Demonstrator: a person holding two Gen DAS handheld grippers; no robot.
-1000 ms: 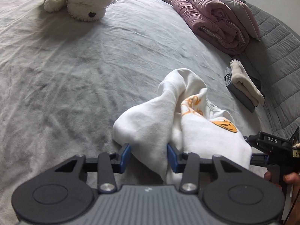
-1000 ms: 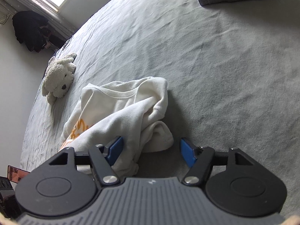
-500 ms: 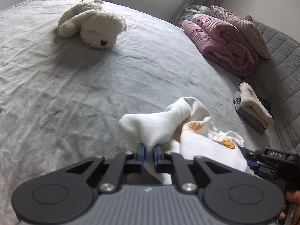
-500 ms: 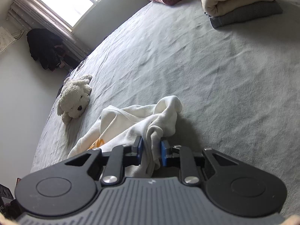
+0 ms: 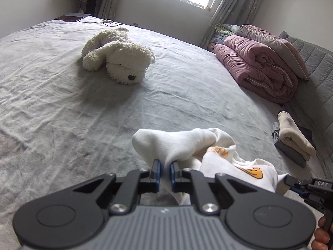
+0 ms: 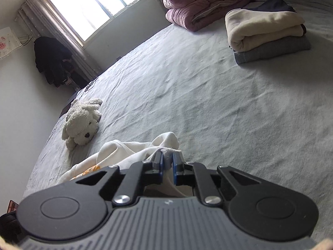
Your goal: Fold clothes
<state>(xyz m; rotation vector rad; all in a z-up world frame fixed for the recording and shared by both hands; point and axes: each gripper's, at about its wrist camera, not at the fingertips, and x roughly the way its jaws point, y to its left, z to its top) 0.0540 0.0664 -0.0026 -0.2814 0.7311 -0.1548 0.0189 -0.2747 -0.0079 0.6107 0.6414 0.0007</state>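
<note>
A crumpled white garment (image 5: 179, 143) with orange smiley prints lies on the grey bed sheet (image 5: 62, 125). My left gripper (image 5: 164, 164) is shut on a raised fold at its left end, with cloth pinched between the blue pads. In the right wrist view, my right gripper (image 6: 167, 158) has its jaws closing on a bunched edge of the same garment (image 6: 124, 152), and the pads press the cloth. That right gripper (image 5: 291, 184) also shows at the left wrist view's lower right, at the garment's other end.
A white plush dog (image 5: 120, 62) lies further up the bed. A rolled pink quilt (image 5: 260, 70) and a pillow sit by the grey padded headboard. A stack of folded clothes (image 6: 264, 31) rests on the right. A person's hand (image 5: 320, 235) holds the right gripper.
Both grippers went from open around folds of the white garment to pinching them. Both have risen and tilted upward, lifting the pinched cloth off the sheet.
</note>
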